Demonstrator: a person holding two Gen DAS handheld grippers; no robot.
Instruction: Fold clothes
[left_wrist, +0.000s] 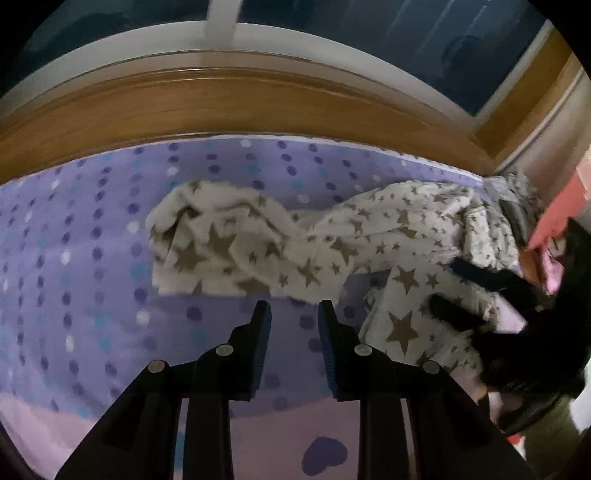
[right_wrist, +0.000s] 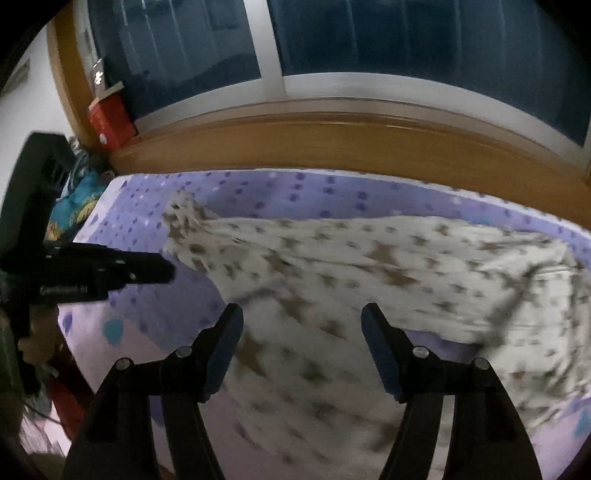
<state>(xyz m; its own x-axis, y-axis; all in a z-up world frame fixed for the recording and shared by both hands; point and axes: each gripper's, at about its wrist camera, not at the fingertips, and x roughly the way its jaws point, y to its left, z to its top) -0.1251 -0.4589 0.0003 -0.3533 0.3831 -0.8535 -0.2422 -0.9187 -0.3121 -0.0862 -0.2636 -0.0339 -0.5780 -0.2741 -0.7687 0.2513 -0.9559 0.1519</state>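
Left wrist view: left hand-held gripper (left_wrist: 294, 314) and right hand-held gripper (right_wrist: 302, 317) hover spread and empty over the garment (left_wrist: 295, 251), likely spread on the bed (left_wrist: 74, 258) for folding.

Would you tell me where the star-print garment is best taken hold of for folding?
Probably at the near flat hem of the star-print garment, coming from the front edge of the bed: it lies straight there, while the far end looks bunched.
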